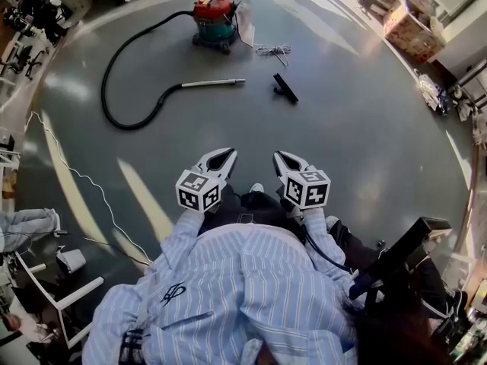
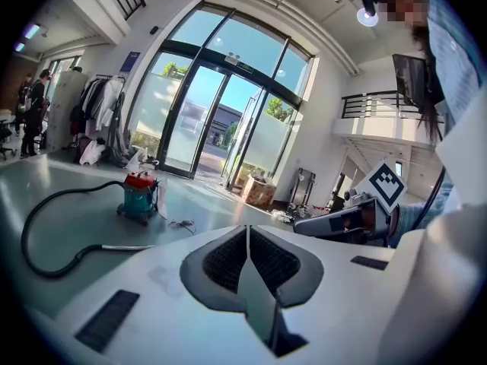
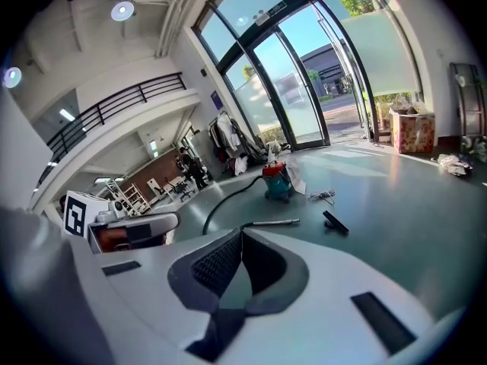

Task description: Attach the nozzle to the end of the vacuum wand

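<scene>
A: Where is the nozzle (image 1: 286,88)?

B: It lies flat on the grey floor (image 1: 358,128), well ahead of the person. It is a short black bar. In the head view its long axis runs on a slant, from far-left to near-right.

A: And the vacuum wand (image 1: 211,83)?

B: It lies just left of the nozzle and apart from it. The metal tube runs almost straight left to right. Its open end points right, toward the nozzle, with bare floor between the two. Its left end joins the black hose (image 1: 129,127), which loops out to the left and curves away to the vacuum cleaner (image 1: 214,20). The cleaner has a red lid on a teal drum and stands farther off than both.

A: Is anything else close by?

B: A white cord (image 1: 274,50) lies in a loose bundle between the cleaner and the nozzle.

A: How do the grippers stand?

B: The left gripper (image 1: 227,153) and the right gripper (image 1: 278,157) sit side by side near the person's striped shirt (image 1: 243,280). They are well apart from the nozzle and the wand, and both point forward and somewhat down. In each gripper's own view the jaws are pressed together with nothing between them.
</scene>
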